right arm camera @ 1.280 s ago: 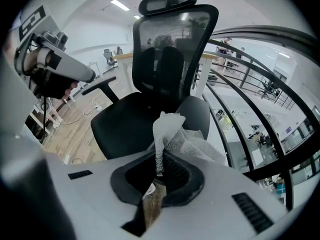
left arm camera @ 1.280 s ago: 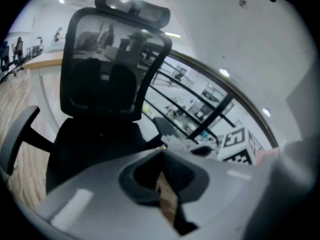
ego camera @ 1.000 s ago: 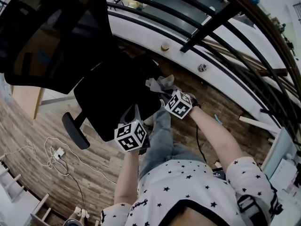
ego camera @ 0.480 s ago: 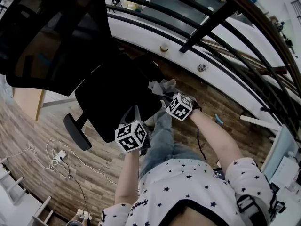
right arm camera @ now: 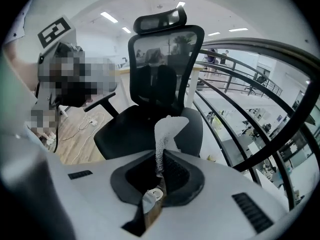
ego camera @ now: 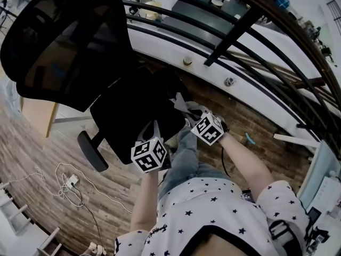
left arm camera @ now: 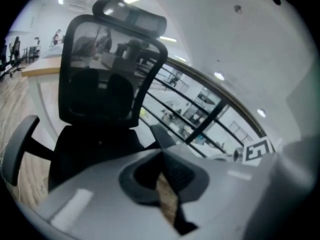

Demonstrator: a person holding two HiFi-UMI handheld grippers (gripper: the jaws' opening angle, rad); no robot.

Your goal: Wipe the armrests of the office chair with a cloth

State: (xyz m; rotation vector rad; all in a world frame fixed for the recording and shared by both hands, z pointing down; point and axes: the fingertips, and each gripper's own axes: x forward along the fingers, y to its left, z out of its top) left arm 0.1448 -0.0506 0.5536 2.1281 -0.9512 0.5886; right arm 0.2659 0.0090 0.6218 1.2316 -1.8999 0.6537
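Well, the right gripper [right arm camera: 160,156] has its tongs clamped on the cloth [right arm camera: 167,129], a pale grey piece that stands up out of the jaws like a small flag. In the head view the cloth is over the right edge of the seat of the office chair [ego camera: 133,111], close to the armrest on that side. That armrest is dark and hard to separate from the seat, so I cannot tell whether the cloth touches it. The left gripper [left arm camera: 162,156] has its tongs pressed together with nothing between them, and it hovers over the near edge of the seat.

I think the step in hand is to bring the cloth onto the right armrest. To do it well, the cloth should lie flat on the top of the pad, not only with its tip. It should be drawn along the whole length with light pressure, then around the sides. The chair may turn or roll when pushed, so the empty left gripper could steady the seat. The other armrest [ego camera: 91,151], at the left of the seat, is well apart from both grippers and is not yet wiped, as far as I can judge.

The floor [ego camera: 32,143] is of wooden planks, with a white cable [ego camera: 64,183] lying loose on it at the left. On the far side of the chair runs a curved railing [ego camera: 250,20] of black bars above a white ledge [ego camera: 176,44]
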